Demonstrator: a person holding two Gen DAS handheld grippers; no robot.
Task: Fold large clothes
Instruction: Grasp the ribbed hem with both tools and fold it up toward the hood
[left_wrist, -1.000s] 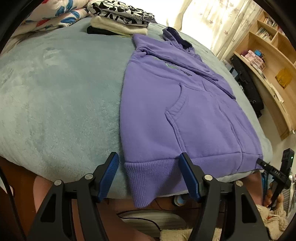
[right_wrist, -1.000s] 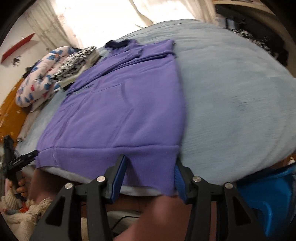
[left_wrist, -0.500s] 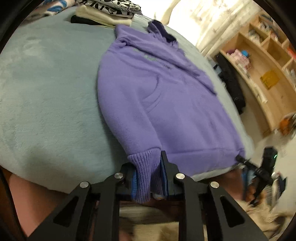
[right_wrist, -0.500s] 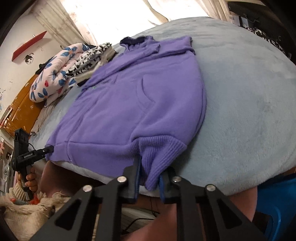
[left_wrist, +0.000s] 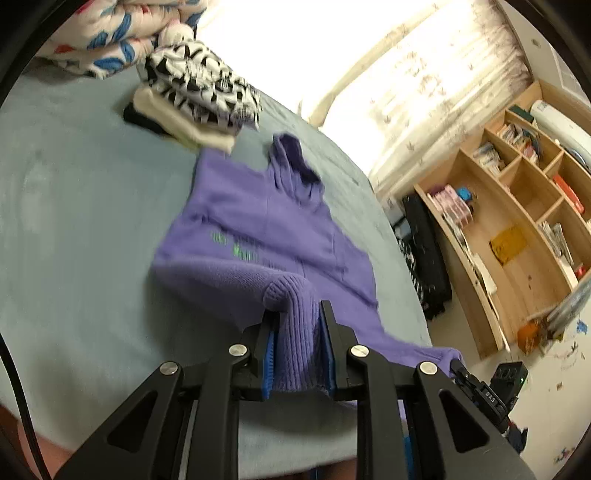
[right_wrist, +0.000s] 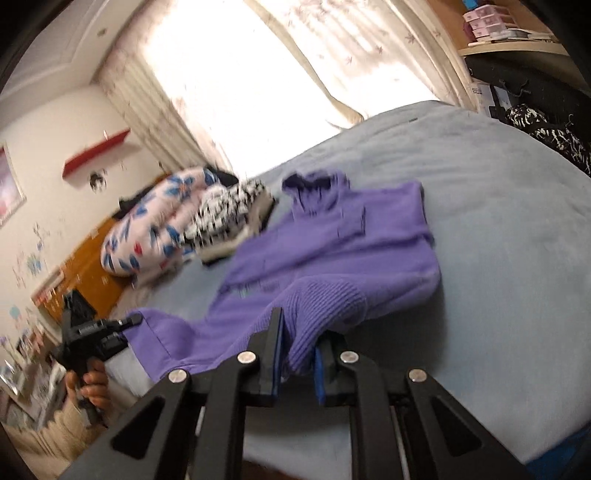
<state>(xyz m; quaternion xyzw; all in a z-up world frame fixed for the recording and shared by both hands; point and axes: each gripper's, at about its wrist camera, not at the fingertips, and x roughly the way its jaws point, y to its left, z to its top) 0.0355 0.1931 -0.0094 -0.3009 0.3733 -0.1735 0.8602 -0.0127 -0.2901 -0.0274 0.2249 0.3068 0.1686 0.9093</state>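
Both claws clenched on my purple hoodie's (left_wrist: 258, 229) ribbed hem, left claw (left_wrist: 297, 332), right claw (right_wrist: 299, 345), hem raised above the bed (left_wrist: 74, 221), hood far.

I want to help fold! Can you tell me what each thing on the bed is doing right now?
Left gripper: shut on the hoodie's ribbed hem.
Right gripper: shut on the hem's other corner.
Hoodie: purple, front up, bottom edge lifted off the bed, hood end lying flat.
Pile of clothes: folded and stacked beyond the hoodie.
Flowery quilt: bunched up at the bed's far end.
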